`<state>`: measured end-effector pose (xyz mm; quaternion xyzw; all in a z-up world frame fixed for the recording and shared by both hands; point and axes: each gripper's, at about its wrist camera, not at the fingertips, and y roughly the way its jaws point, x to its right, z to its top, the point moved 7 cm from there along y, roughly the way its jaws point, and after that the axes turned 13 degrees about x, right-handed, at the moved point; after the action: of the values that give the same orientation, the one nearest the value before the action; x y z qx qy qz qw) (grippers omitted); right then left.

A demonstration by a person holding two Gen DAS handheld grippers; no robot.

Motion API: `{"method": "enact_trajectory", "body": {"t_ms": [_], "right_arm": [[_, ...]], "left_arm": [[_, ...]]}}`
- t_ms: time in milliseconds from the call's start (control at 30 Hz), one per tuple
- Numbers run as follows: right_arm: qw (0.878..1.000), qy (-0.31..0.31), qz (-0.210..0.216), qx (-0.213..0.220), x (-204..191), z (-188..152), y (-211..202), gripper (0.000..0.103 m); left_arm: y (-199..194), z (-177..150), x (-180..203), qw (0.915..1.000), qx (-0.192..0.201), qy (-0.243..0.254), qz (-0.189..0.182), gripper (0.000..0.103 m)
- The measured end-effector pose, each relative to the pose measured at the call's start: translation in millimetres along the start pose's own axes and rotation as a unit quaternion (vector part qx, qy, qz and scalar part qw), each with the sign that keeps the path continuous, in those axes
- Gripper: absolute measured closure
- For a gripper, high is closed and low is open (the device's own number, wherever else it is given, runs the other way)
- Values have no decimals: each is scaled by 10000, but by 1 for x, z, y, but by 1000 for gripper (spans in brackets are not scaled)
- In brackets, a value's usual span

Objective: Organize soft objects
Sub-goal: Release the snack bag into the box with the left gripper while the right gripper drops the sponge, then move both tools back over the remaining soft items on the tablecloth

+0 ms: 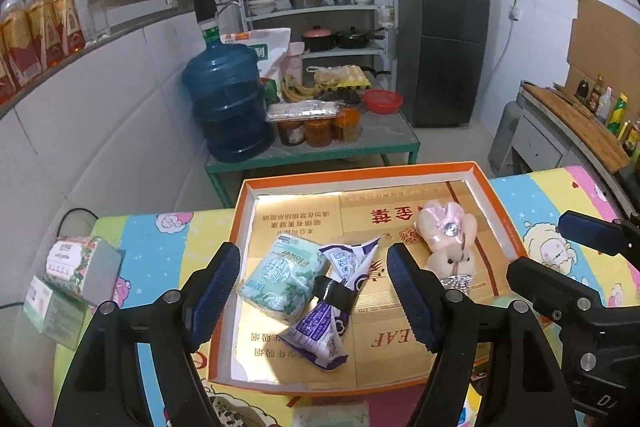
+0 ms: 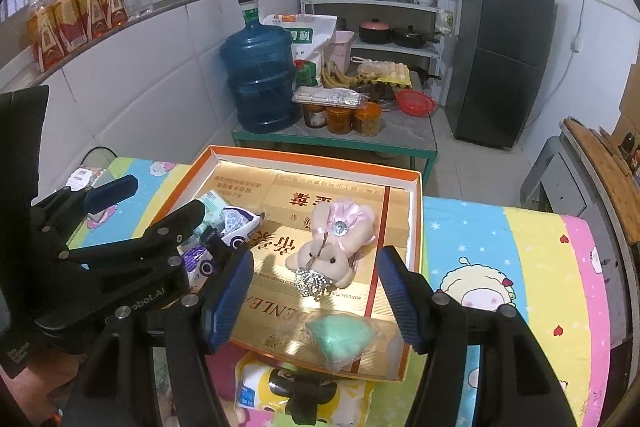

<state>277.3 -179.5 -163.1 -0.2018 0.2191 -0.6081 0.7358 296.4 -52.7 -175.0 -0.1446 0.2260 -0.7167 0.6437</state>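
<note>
here – left claw (image 1: 314,297) apart | right claw (image 2: 314,297) apart, empty | both above orange box (image 2: 416,227) rim

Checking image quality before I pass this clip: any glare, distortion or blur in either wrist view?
Left wrist view: strong fisheye bending with dark corners; a bright glare patch on the glossy gold lining of the orange-rimmed shallow box; the pale green tissue pack stays readable. Right wrist view: same curvature; sheen along the box lining; the pink plush rabbit is sharp, while the mint-green wrapped pouch nearest the lens looks soft.
</note>
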Motion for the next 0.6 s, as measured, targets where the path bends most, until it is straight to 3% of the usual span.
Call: {"method": "enact_trajectory", "body": {"t_ms": [600], "right_arm": [[9995, -95, 154, 255, -1, 4, -46, 39]], "left_arm": [[-57, 2, 9, 9996, 207, -5, 177, 26]]}}
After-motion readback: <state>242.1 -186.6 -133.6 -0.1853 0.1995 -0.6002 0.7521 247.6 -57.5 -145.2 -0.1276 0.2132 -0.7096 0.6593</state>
